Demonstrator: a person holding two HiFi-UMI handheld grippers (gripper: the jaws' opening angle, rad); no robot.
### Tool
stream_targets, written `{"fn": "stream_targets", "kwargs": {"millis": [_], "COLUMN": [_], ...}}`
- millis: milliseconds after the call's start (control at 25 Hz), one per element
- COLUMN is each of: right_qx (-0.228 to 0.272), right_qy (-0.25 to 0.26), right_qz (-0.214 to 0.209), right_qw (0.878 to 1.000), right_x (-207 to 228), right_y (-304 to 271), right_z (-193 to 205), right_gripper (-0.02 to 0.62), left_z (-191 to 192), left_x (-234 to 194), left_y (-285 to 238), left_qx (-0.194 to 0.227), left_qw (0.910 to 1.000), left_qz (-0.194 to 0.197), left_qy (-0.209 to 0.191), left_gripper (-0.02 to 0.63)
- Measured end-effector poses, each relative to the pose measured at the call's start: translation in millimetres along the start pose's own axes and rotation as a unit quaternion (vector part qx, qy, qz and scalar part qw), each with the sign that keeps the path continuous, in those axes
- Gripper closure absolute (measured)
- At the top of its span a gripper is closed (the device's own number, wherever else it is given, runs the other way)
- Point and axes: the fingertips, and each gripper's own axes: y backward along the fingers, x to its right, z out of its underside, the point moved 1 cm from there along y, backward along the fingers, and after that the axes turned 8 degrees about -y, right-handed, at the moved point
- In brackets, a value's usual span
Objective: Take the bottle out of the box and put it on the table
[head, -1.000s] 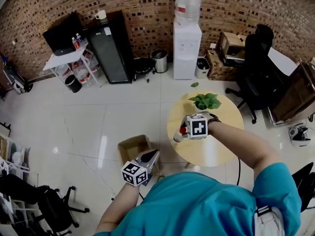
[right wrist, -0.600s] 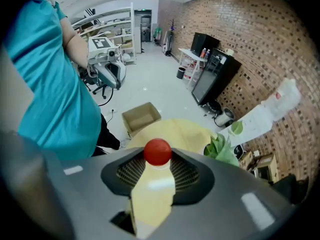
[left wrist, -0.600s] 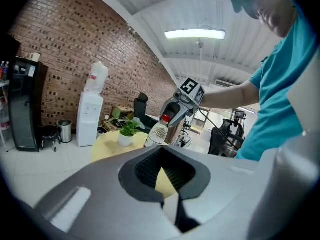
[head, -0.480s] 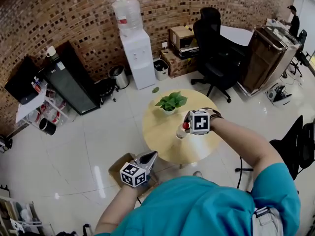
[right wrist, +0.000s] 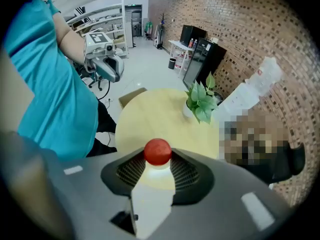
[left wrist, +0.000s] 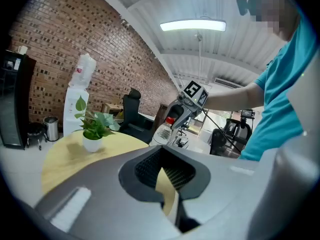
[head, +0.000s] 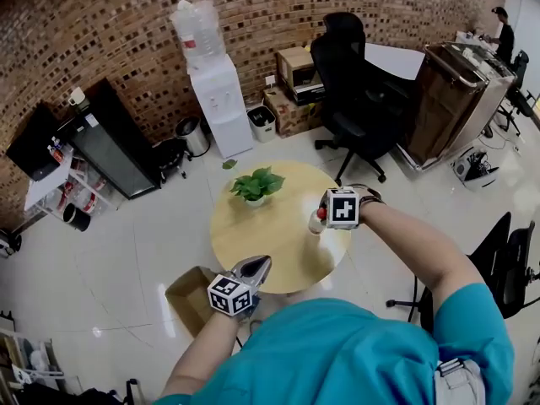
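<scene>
A clear bottle (head: 315,223) with a red cap (right wrist: 157,151) hangs over the right part of the round yellow table (head: 261,245). My right gripper (head: 320,218) is shut on it just under the cap and points steeply down. The left gripper view shows the same bottle (left wrist: 163,132) in the right gripper (left wrist: 175,118) above the table's far side. My left gripper (head: 256,267) hovers at the table's near edge, its jaws a narrow gap apart with nothing between them. The open cardboard box (head: 187,298) stands on the floor left of it.
A potted plant (head: 255,186) stands on the table's far left part. Behind the table are a black office chair (head: 354,99), a water dispenser (head: 211,87) and a dark cabinet (head: 110,142). A wooden desk (head: 447,91) is at the right, another chair (head: 506,264) nearer.
The view has swung so the table sits in the middle. Both grippers moved sideways with it; the left one left the box for the table's edge. The right one still holds the bottle.
</scene>
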Motion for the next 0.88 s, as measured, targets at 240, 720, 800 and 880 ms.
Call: {"fn": "stream_targets", "kwargs": {"millis": [240, 720, 800, 880], "right_qx": [0.006, -0.005, -0.004, -0.004], "right_qy": [-0.023, -0.077, -0.089, -0.096], "right_qz": [0.011, 0.016, 0.017, 0.016], "right_qw": [1.000, 0.997, 0.996, 0.995], "right_x": [28.0, 57.6, 63.3, 63.9], "right_y": [-19.5, -73.7, -77.9, -82.3], "right_z": [35.3, 38.7, 36.7, 34.5], "right_gripper": [0.445, 0.445, 0.443, 0.443], "left_z": [0.5, 1.5, 3.9, 9.2], "left_x": [17.3, -15.2, -23.0, -29.5], "left_y": [-51.6, -76.4, -76.8, -75.6], "left_qx": [-0.023, -0.055, -0.058, -0.060], "left_qw": [0.9994, 0.9946, 0.9939, 0.9932], "left_qz": [0.016, 0.082, 0.089, 0.095], "left_qy": [-0.021, -0.032, -0.031, -0.031], "left_gripper": [0.606, 0.606, 0.606, 0.606]}}
